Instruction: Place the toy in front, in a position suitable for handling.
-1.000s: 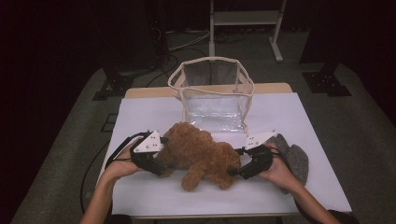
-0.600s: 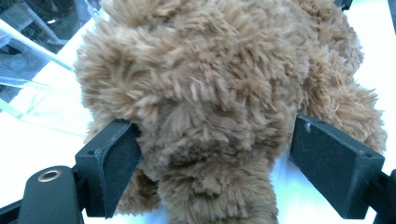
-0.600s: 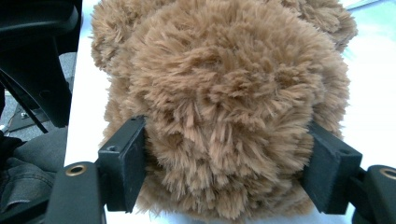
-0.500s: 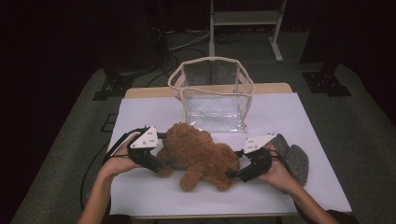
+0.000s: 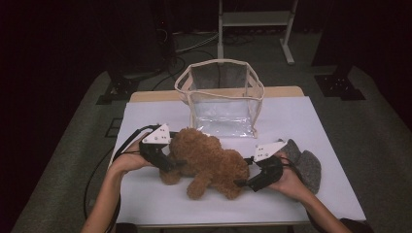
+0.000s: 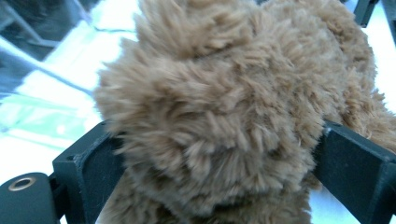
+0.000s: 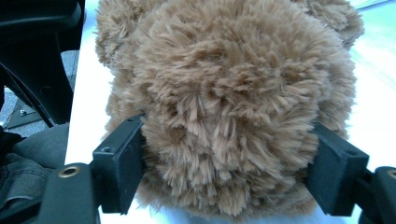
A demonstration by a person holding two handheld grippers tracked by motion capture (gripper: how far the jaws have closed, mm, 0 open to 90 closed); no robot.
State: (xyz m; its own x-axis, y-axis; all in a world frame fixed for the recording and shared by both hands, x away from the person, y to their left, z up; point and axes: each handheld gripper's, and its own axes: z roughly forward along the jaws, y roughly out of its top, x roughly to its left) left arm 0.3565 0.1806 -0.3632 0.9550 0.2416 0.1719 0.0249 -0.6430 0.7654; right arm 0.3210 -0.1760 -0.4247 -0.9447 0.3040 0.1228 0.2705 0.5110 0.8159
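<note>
Nearest us, we see the person's two forearms come in from the bottom of the high view, each hand carrying a hand-held gripper; the left hand-held gripper (image 5: 176,163) sits at one end of the brown plush toy (image 5: 206,162), and its jaws have just been opening, with the fluffy bulk of the toy (image 6: 224,116) between them, fur brushing both inner faces; we cannot tell whether they press. The right hand-held gripper (image 5: 242,183) meets the toy's other end, its jaws set wide around the fur (image 7: 229,107) and touching it on both sides. The toy lies on the white table (image 5: 155,204), between the two hands; just beside the right hand lie two grey felt pieces (image 5: 305,162); farther back a clear bag (image 5: 222,99) with a cream rim stands upright, open at the top.
</note>
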